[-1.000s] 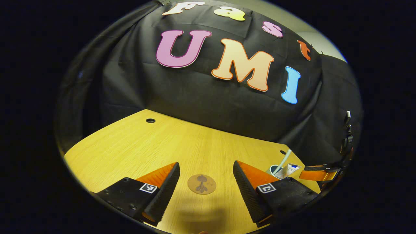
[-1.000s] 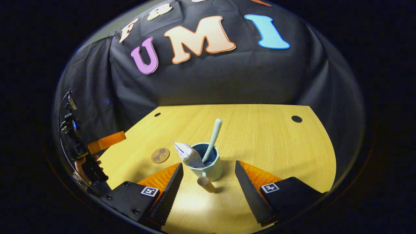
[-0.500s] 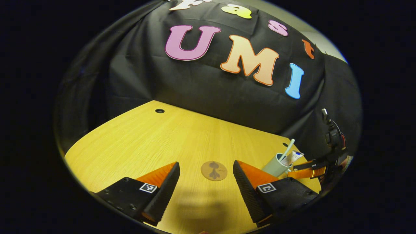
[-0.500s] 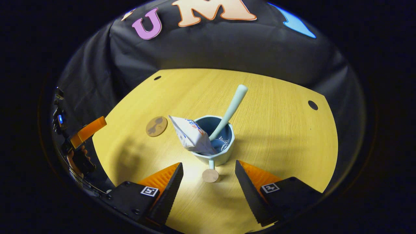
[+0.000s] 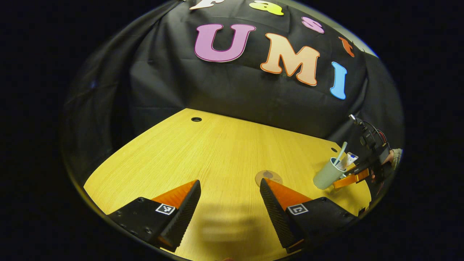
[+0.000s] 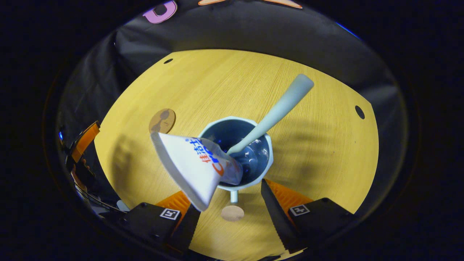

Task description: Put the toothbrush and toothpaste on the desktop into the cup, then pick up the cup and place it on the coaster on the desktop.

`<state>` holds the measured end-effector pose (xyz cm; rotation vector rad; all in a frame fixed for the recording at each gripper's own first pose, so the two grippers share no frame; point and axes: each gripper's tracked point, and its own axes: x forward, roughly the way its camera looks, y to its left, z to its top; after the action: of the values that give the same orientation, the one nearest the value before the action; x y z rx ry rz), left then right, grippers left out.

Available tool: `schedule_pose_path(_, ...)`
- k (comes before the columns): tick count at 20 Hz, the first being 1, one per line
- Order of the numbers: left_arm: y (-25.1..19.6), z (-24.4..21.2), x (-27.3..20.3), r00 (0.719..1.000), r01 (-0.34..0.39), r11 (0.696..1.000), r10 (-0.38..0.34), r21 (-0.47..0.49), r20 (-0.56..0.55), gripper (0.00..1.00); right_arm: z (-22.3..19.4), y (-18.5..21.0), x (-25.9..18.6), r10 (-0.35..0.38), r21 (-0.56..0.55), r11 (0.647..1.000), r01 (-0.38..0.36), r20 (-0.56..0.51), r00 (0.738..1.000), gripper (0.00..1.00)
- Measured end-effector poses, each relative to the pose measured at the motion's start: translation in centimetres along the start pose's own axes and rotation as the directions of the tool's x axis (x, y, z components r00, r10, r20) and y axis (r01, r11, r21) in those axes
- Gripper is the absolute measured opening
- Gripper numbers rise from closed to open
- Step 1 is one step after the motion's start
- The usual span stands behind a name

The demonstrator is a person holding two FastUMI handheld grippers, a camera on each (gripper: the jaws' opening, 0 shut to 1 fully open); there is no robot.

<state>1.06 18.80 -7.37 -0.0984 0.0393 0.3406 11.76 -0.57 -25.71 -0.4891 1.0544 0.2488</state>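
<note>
1. Right gripper view: the cup [image 6: 237, 159] stands on the desktop [image 6: 224, 90] just ahead of the right gripper [image 6: 232, 214], whose jaws are wide and straddle the cup's handle [image 6: 233, 206] without pressing on it.
2. Inside the cup are the toothbrush [image 6: 275, 110], leaning up and out over the far rim, and the toothpaste [image 6: 194, 166], its flat crimped end hanging well past the near-left rim, above the gripper's left finger.
3. Judgement: both items look loaded, so the step in hand seems to be taking hold of the cup for the carry.
4. Risk: the toothpaste tube sits in the closing path; a finger could knock it and lever it out, or tilt the cup.
5. Risk: a grip on the thin handle alone could let the cup swing, and the long toothbrush would add to the tip.
6. The coaster [image 6: 162, 120] lies flat and bare, left of the cup and apart from it.
7. In the left gripper view the coaster [image 5: 268, 177] shows just past the left gripper [image 5: 230, 206], which hangs wide open over the desktop holding nothing; the cup [image 5: 326, 174] stands off to the right.
</note>
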Motion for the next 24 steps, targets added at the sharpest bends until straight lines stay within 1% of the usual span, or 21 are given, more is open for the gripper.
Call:
schedule_pose_path(3, 0.0, 0.3, 0.3, 1.000, 0.014, 1.000, -0.014, 0.002, 0.003, 0.96, -0.7, -0.4, 0.6, -0.033, -0.026, 0.999, 0.031, -0.047, 0.998, 0.86)
schedule_pose_path(5, -0.1, 0.1, 0.5, 1.000, 0.027, 1.000, -0.027, 0.005, -0.002, 0.95, -0.9, -0.4, 0.8, -0.048, -0.041, 0.998, 0.045, -0.060, 0.997, 0.80)
schedule_pose_path(8, -0.5, -0.5, 0.9, 0.998, 0.050, 0.999, -0.050, 0.001, -0.024, 0.96, -0.9, -0.5, 1.0, -0.063, -0.028, 0.998, 0.062, -0.075, 0.995, 0.54)
schedule_pose_path(11, -0.9, -0.8, 1.0, 0.997, 0.063, 0.998, -0.063, 0.005, -0.036, 0.96, -1.0, -0.9, 1.5, -0.088, -0.034, 0.996, 0.085, -0.092, 0.992, 0.45)
schedule_pose_path(13, -1.0, -1.2, 0.9, 0.997, 0.068, 0.998, -0.068, 0.006, -0.043, 0.95, -1.0, -0.6, 1.7, -0.081, -0.028, 0.997, 0.078, -0.102, 0.991, 0.39)
schedule_pose_path(14, -1.0, -1.4, 0.9, 0.996, 0.071, 0.997, -0.070, 0.005, -0.050, 0.95, -1.0, -0.7, 1.7, -0.092, -0.032, 0.996, 0.089, -0.106, 0.990, 0.34)
schedule_pose_path(16, -0.9, -1.7, 0.7, 0.995, 0.072, 0.997, -0.072, 0.000, -0.063, 0.95, -1.1, -0.9, 1.7, -0.113, -0.040, 0.993, 0.109, -0.117, 0.987, 0.32)
schedule_pose_path(19, -0.9, -1.6, 0.6, 0.995, 0.072, 0.997, -0.073, -0.015, -0.063, 0.96, -1.2, -0.9, 1.7, -0.124, -0.031, 0.992, 0.121, -0.123, 0.985, 0.30)
schedule_pose_path(24, -1.4, -1.3, 0.4, 0.994, 0.088, 0.996, -0.088, -0.013, -0.060, 0.95, -0.9, -1.1, 1.6, -0.139, -0.050, 0.990, 0.135, -0.090, 0.986, 0.28)
